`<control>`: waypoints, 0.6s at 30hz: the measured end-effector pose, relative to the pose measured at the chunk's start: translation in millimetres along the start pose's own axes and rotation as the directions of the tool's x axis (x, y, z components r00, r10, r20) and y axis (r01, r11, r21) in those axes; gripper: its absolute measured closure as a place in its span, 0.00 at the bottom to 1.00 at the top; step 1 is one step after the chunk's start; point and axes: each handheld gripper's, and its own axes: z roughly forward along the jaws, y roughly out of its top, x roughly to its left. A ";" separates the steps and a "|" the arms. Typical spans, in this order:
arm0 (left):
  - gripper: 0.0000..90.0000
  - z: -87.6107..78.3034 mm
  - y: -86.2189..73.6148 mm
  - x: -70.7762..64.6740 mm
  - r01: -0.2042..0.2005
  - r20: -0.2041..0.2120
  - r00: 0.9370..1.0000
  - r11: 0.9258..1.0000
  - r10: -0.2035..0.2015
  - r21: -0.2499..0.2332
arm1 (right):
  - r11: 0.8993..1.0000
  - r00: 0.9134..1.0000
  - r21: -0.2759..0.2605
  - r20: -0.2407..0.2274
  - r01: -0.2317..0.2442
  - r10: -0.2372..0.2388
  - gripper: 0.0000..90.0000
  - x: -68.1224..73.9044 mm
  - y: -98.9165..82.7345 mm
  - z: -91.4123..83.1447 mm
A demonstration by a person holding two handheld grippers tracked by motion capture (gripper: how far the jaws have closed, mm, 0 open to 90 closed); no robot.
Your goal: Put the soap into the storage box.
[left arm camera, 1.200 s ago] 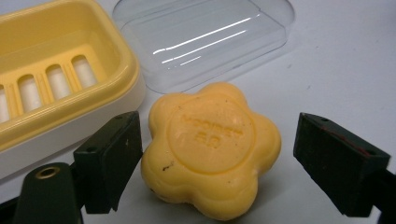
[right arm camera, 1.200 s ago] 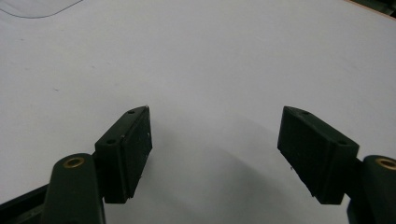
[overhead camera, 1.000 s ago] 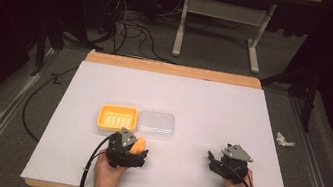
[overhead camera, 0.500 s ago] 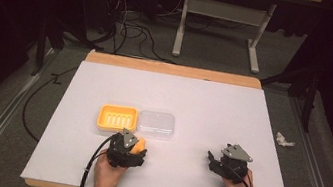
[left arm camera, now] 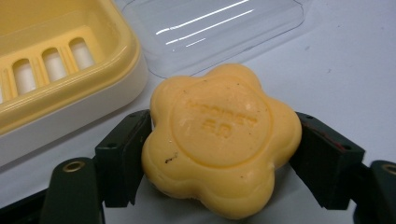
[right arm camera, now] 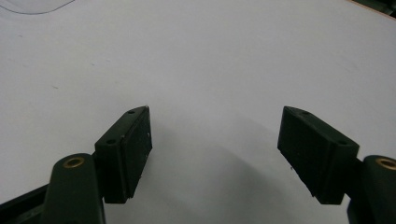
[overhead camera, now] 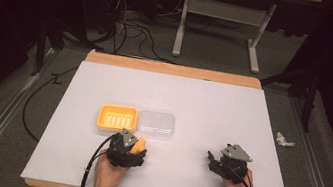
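A flower-shaped yellow soap (left arm camera: 222,140) sits clamped between the jaws of the left gripper (overhead camera: 128,149), low over the white table (overhead camera: 214,101) near its front edge. Just beyond it lie a yellow soap dish (overhead camera: 117,117) and, touching the dish, a clear plastic lid (overhead camera: 155,123). Well to the right, the right gripper (overhead camera: 224,162) rests with jaws spread wide, holding nothing.

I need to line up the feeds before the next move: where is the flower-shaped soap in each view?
High view: the soap sits lower left of centre, in the left gripper, just below the yellow soap dish.
Left gripper view: the soap is at centre, clamped between both jaws.
Right gripper view: no soap between the open jaws of the right gripper.
Shared landmark: the clear lid.
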 end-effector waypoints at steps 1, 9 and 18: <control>0.30 0.0 -0.1 0.0 -0.004 -0.001 1.000 1.000 0.004 -0.002 | 1.000 1.000 0.000 0.000 0.000 0.000 0.29 0.0 0.0 0.0; 0.30 -1.0 0.5 0.9 0.001 0.009 1.000 1.000 -0.001 0.004 | 1.000 1.000 0.001 0.000 0.001 -0.001 0.29 0.0 0.1 0.1; 0.31 -4.9 1.0 0.7 0.012 0.022 1.000 1.000 -0.012 -0.011 | 1.000 1.000 0.003 0.000 -0.001 0.001 0.29 0.0 0.1 0.2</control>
